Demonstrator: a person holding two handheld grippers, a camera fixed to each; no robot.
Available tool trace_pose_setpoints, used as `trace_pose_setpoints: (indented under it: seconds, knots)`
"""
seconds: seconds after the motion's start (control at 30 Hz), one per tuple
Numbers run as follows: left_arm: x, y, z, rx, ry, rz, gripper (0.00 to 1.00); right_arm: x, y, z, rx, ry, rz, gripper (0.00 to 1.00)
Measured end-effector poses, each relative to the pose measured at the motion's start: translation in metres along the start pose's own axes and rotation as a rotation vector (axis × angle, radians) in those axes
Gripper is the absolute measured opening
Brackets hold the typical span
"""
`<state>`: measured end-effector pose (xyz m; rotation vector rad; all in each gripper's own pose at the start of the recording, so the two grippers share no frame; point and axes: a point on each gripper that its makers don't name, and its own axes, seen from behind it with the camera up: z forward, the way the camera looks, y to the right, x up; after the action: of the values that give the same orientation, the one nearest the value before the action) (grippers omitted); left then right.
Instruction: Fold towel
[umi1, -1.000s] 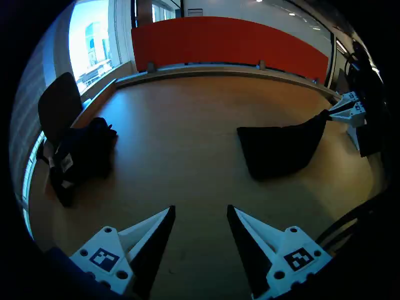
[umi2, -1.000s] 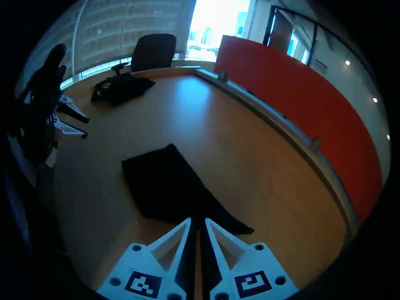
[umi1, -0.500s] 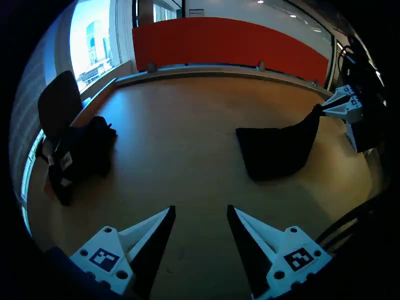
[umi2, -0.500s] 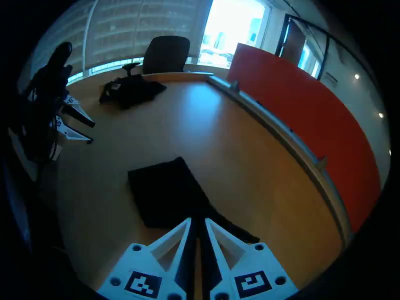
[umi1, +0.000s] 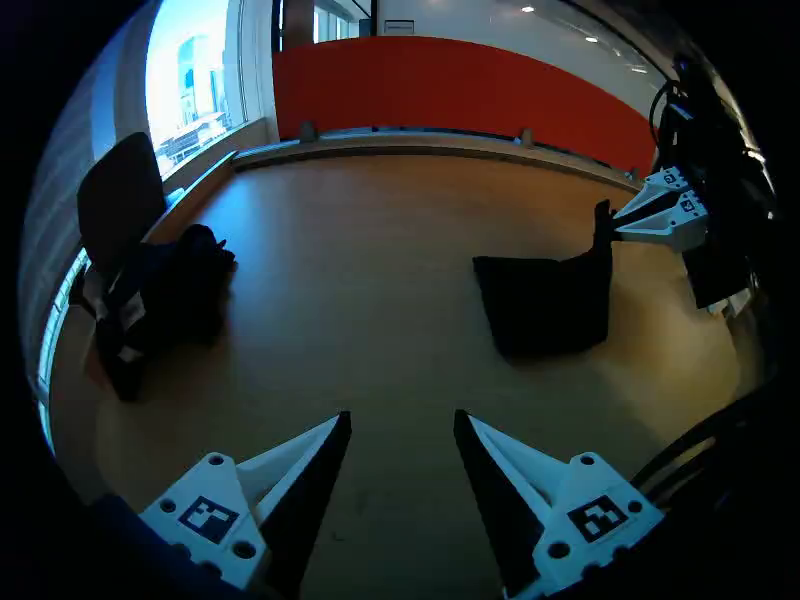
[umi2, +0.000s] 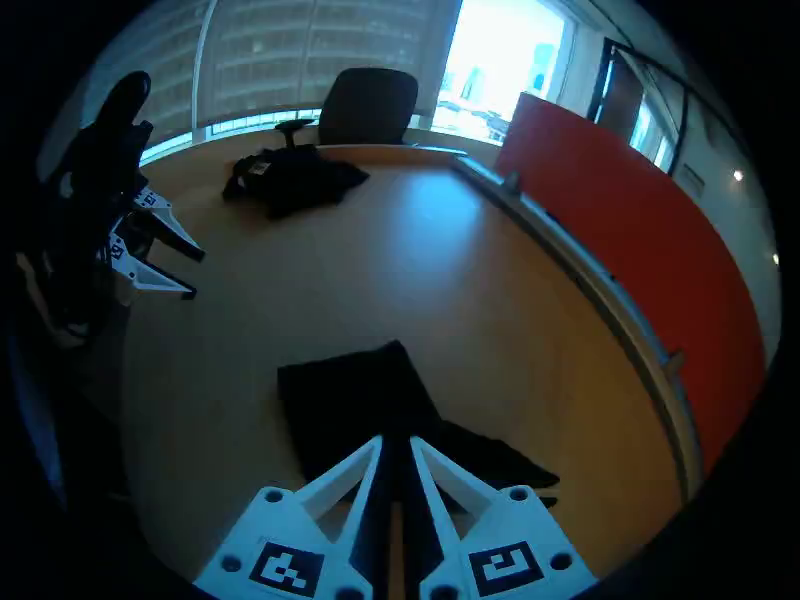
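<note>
Surface: wide light-brown wooden table (umi1: 380, 260), smooth, w/ raised rail (umi1: 430, 140) along far edge.
Room: long red partition panel (umi1: 450, 95) behind the rail; bright window (umi1: 190, 90) at left; black office chair (umi1: 115, 200) at table edge; dark heap of bag/clothing (umi1: 165, 290) on table by chair.
Towel: black cloth towel (umi1: 545, 300) lies on table, well apart from the heap, one corner pulled up off the wood.
Right gripper (umi2: 396, 445): fingers nearly together, pinching the towel's raised corner; rest of cloth spreads on table just ahead of tips.
Left gripper (umi1: 400, 420): fingers wide apart, holding nothing, above bare wood; towel well ahead & to its right.
</note>
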<state>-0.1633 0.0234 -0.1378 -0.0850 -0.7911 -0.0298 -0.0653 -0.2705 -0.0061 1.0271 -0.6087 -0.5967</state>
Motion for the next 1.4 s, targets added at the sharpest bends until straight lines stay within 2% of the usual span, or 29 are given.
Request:
trace_pose_setpoints:
  seconds: [0.27, 0.5, 0.67, 0.83, 0.9, 0.97, 1.03, 1.07, 1.23, 1.4]
  knots:
    - [-0.002, -0.004, -0.003, 0.0, 0.002, -0.02, 0.76, 0.017, -0.028, 0.04, 0.072, -0.011, -0.014, 0.08]
    - [-0.006, -0.008, -0.002, 0.006, -0.001, -0.037, 0.75, 0.01, -0.056, 0.081, 0.142, -0.061, 0.006, 0.08]
    - [-0.007, -0.006, -0.001, 0.0, -0.002, -0.044, 0.76, 0.003, -0.063, 0.09, 0.162, -0.085, 0.015, 0.08]
    - [-0.006, -0.004, 0.001, -0.004, -0.002, -0.043, 0.75, 0.0, -0.064, 0.087, 0.168, -0.091, 0.017, 0.08]
    - [-0.006, -0.004, 0.002, -0.005, -0.002, -0.042, 0.75, -0.001, -0.063, 0.086, 0.168, -0.09, 0.022, 0.18]
    - [-0.005, -0.004, 0.002, -0.006, -0.002, -0.04, 0.75, -0.002, -0.062, 0.084, 0.167, -0.087, 0.03, 0.34]
    - [-0.004, -0.004, 0.001, -0.005, -0.001, -0.038, 0.75, -0.003, -0.061, 0.081, 0.163, -0.084, 0.038, 0.62]
    - [-0.004, -0.004, 0.001, -0.005, 0.0, -0.037, 0.75, -0.004, -0.06, 0.08, 0.16, -0.082, 0.043, 0.67]
    - [-0.003, -0.004, -0.001, -0.006, 0.002, -0.032, 0.75, -0.01, -0.056, 0.073, 0.139, -0.078, 0.074, 0.86]
    - [-0.003, -0.004, -0.001, -0.009, 0.003, -0.029, 0.76, -0.018, -0.054, 0.067, 0.118, -0.077, 0.111, 0.86]
